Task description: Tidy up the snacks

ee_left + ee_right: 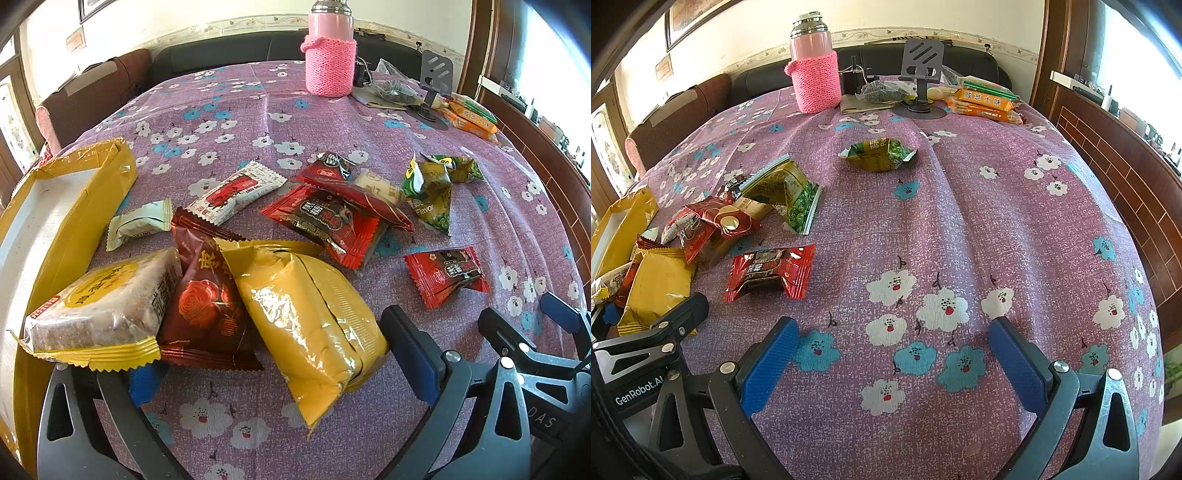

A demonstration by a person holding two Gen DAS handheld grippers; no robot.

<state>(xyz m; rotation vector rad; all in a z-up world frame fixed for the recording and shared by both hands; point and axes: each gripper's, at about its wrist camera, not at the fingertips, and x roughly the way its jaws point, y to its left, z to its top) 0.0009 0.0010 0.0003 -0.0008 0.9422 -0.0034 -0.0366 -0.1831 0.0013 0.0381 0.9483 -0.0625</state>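
Snack packets lie on a purple flowered tablecloth [997, 229]. My left gripper [277, 369] is open wide. Between its fingers lie a yellow packet [314, 332], a dark red rose packet [207, 310] and a brown cake packet [99, 306], which rests partly on the edge of an open yellow box [85, 206]. Beyond them are a white-and-red packet [236, 195], a pale green one [140, 227], red packets [325, 218] and green pea packets [430, 195]. My right gripper [894, 362] is open over bare cloth, right of a red packet [768, 271].
A pink flask in a knitted sleeve [330, 55], a grey phone stand [436, 81], a bag of seeds [886, 90] and orange biscuit packs [986, 103] stand at the table's far side. A dark sofa [764, 79] runs behind. The table edge drops off at the right.
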